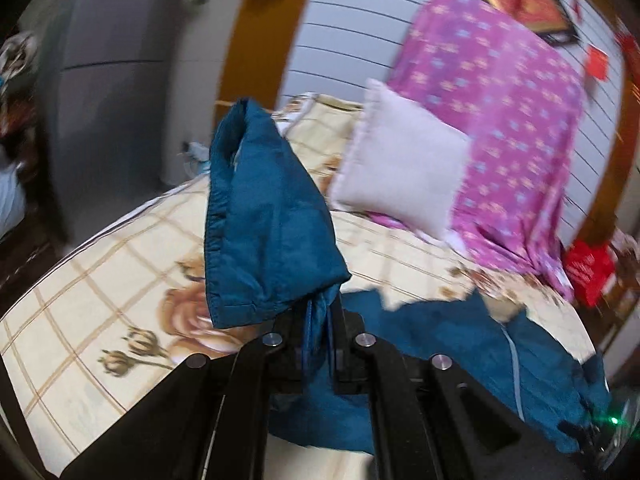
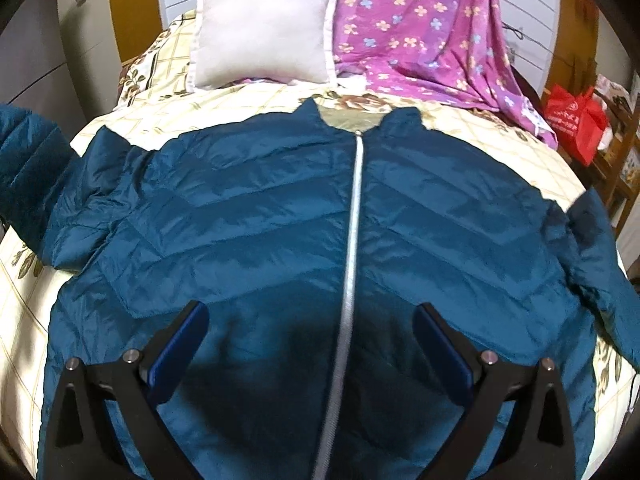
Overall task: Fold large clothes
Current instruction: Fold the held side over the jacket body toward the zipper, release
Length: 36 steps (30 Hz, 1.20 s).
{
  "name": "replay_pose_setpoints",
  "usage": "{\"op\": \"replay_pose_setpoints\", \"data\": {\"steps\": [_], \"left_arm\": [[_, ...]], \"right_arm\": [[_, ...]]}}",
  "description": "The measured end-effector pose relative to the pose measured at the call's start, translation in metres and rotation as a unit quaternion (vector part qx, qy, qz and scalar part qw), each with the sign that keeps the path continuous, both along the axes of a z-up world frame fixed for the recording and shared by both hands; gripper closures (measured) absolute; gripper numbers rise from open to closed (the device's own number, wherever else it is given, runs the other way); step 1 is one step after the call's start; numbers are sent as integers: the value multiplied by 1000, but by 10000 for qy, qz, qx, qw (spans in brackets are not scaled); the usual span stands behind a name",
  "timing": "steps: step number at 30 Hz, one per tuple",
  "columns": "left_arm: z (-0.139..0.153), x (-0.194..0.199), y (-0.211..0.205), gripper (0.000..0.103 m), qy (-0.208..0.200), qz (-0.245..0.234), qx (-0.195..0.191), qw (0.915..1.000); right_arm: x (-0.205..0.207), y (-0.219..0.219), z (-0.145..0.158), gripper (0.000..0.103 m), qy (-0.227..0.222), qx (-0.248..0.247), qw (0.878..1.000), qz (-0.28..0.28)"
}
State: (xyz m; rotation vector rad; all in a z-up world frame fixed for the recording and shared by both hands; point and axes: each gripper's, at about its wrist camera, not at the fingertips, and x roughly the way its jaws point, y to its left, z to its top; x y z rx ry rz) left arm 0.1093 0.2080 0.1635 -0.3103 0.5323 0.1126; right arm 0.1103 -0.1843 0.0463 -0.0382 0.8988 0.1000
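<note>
Teal quilted jacket [image 2: 260, 216] lies front-up on the bed [image 2: 120, 120], collar toward the headboard end, silver zipper [image 2: 352, 240] closed and running down the middle; its 2 sleeves spread out to either side, the sleeve [image 1: 260, 208] on the left side raised off the bedding. Left gripper [image 1: 318, 344]: jaws pinched tight on a fold of that sleeve, cuff end standing up above the fingers and flopping over (left view is motion-blurred); rest of jacket lies below and to the right of this gripper. Right gripper [image 2: 312, 344]: jaws wide apart, holding nothing, poised over the lower front of the jacket with the zipper passing between the 2 blue-padded fingers [image 2: 180, 348]; contact with fabric cannot be judged. Bed cover cream with tan grid and floral print; white pillow [image 2: 262, 32] beyond the collar, just beside a purple flowered sheet [image 2: 420, 20]; red bag [image 2: 576, 120] off the bed's right edge.
</note>
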Motion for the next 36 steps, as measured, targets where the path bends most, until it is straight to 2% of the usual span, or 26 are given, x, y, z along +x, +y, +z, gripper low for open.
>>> {"op": "replay_pose_setpoints", "data": {"steps": [11, 16, 21, 29, 32, 36], "left_arm": [[4, -9, -140, 103, 86, -1163, 352, 9925], [-12, -6, -208, 103, 316, -1714, 469, 9836], [-37, -2, -264, 103, 588, -2072, 566, 9749], [-78, 8, -318, 103, 1022, -2299, 648, 9657], [-90, 12, -325, 103, 1136, -2245, 655, 9656], [-95, 9, -327, 103, 1094, -2172, 681, 9676]], "right_arm": [[-20, -56, 6, 0, 23, 25, 9994, -355], [-28, -83, 9, 0, 18, 27, 9986, -521], [-37, -110, 10, 0, 22, 20, 9975, -700], [-43, -145, 2, 0, 110, 52, 9955, -944], [-42, -152, -5, 0, 197, 86, 9947, -1010], [-41, -157, -14, 0, 281, 155, 9944, -1008]]}}
